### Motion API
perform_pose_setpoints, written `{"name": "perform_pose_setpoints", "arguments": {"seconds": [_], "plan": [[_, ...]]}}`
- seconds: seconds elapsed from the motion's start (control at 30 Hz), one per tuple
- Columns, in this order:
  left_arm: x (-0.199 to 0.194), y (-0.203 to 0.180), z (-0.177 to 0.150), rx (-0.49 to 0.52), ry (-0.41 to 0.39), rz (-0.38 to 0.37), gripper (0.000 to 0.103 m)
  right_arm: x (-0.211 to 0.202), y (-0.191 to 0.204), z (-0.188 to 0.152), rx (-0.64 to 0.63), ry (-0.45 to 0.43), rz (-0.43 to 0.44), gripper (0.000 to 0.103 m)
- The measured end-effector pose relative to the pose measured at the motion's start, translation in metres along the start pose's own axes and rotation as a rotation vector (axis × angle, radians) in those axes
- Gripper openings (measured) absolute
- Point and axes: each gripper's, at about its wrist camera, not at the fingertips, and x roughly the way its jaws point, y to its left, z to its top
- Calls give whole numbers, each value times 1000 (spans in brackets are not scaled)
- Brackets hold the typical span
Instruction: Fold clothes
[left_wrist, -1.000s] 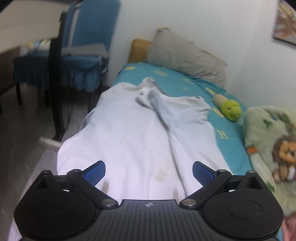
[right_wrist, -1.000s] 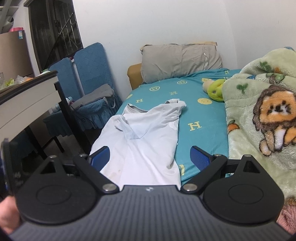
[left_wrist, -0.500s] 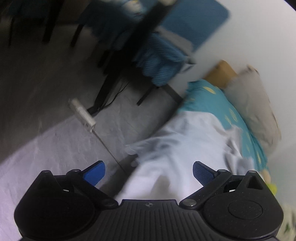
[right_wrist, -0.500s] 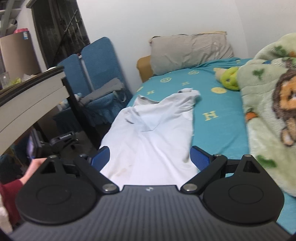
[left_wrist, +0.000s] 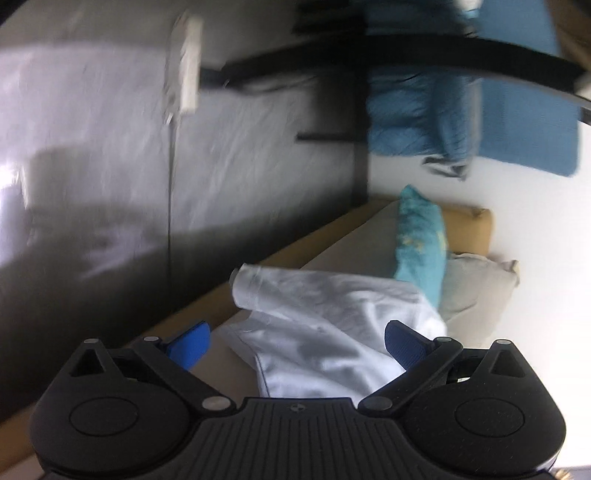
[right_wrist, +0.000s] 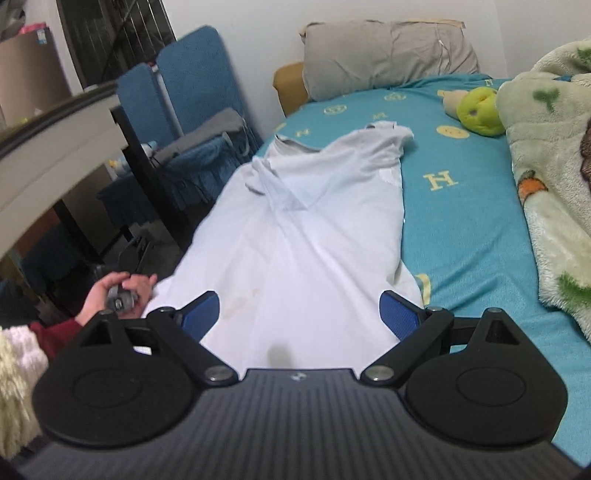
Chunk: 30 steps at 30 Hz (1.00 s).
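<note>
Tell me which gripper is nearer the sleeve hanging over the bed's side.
Left. The left gripper is turned sideways, low beside the bed, facing the hanging sleeve. The right gripper sits open over the shirt's hem, further away.

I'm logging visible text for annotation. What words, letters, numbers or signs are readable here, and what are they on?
"H": yellow letters printed on the teal bedsheet, clearest at; another, smaller, near the shirt collar.
Yellow smiley-face and ring signs on the same sheet: symbols, no words.
Small round logo on each gripper body: too small to read.
Label on the cardboard box, top left: too blurred to read.
White shirt: no print visible.
</note>
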Motion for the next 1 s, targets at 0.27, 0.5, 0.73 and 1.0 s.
{"name": "perform_pose_setpoints", "arguments": {"seconds": [0.27, 0.5, 0.73, 1.0], "plan": [[40, -4, 8, -1, 26, -11, 69, 22, 5, -4, 21, 51, -3, 95], [40, -66, -14, 297, -146, 147, 2, 12, 11, 1, 7, -3, 10, 95], [0, -188, -97, 905, -391, 325, 2, -11, -2, 14, 105, -79, 17, 95], [19, -279, -284, 1556, -430, 288, 2, -35, -14, 22, 160, -155, 15, 95]]}}
